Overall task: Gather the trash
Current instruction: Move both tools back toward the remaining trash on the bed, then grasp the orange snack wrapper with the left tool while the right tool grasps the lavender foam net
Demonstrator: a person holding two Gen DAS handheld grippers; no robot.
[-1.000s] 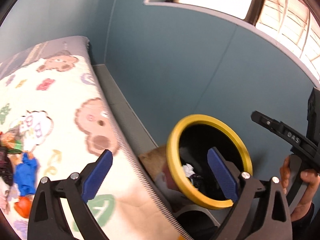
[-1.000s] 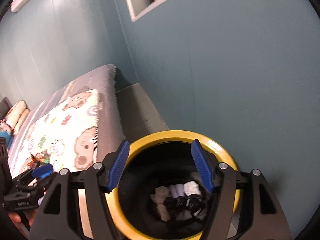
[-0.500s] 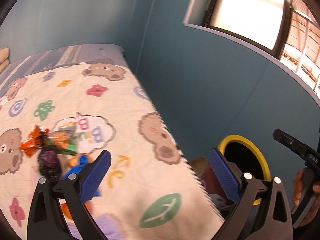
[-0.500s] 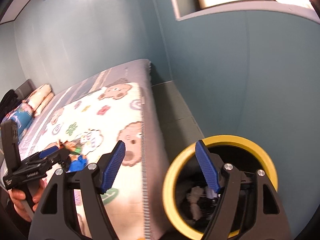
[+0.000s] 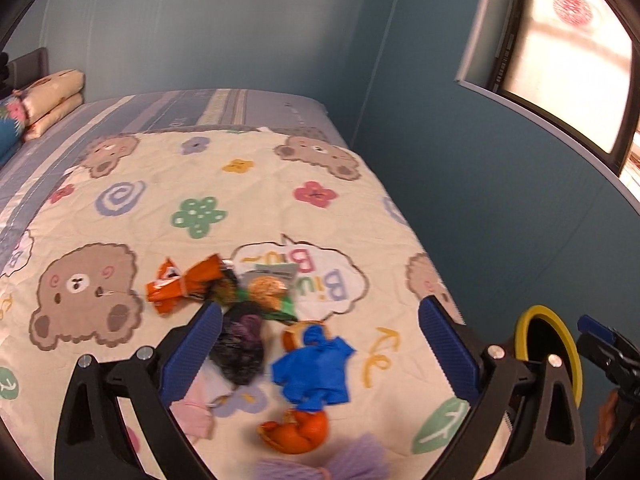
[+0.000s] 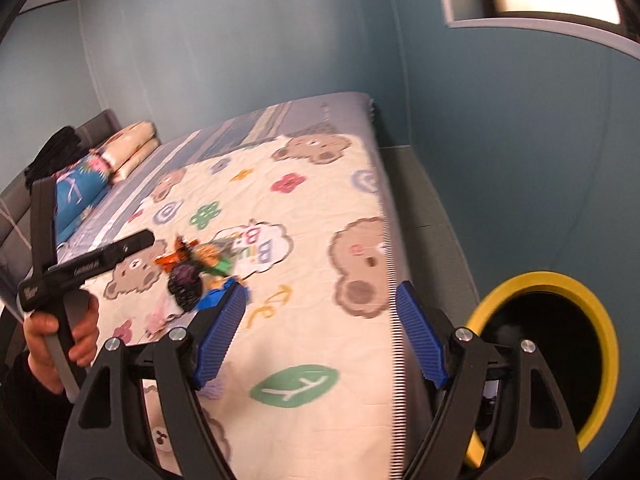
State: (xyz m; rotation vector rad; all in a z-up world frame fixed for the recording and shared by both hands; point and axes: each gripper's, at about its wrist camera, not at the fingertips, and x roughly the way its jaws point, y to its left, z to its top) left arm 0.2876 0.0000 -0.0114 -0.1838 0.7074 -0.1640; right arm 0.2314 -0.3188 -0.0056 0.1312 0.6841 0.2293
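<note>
Trash lies in a heap on the bear-print quilt: an orange wrapper, a green snack packet, a dark crumpled bag, a blue crumpled piece, orange peel and pink paper. My left gripper is open and empty just above the heap. My right gripper is open and empty over the bed's edge, with the heap to its left. The yellow-rimmed black bin stands beside the bed; it also shows in the left wrist view.
Blue walls close in behind and to the right of the bed. A window sits high on the right wall. Pillows lie at the head of the bed. A grey floor strip runs between bed and wall.
Both grippers have swung left from the bin towards the bed. The left one now faces the trash heap; the bin has slid to the right edge of both views.
</note>
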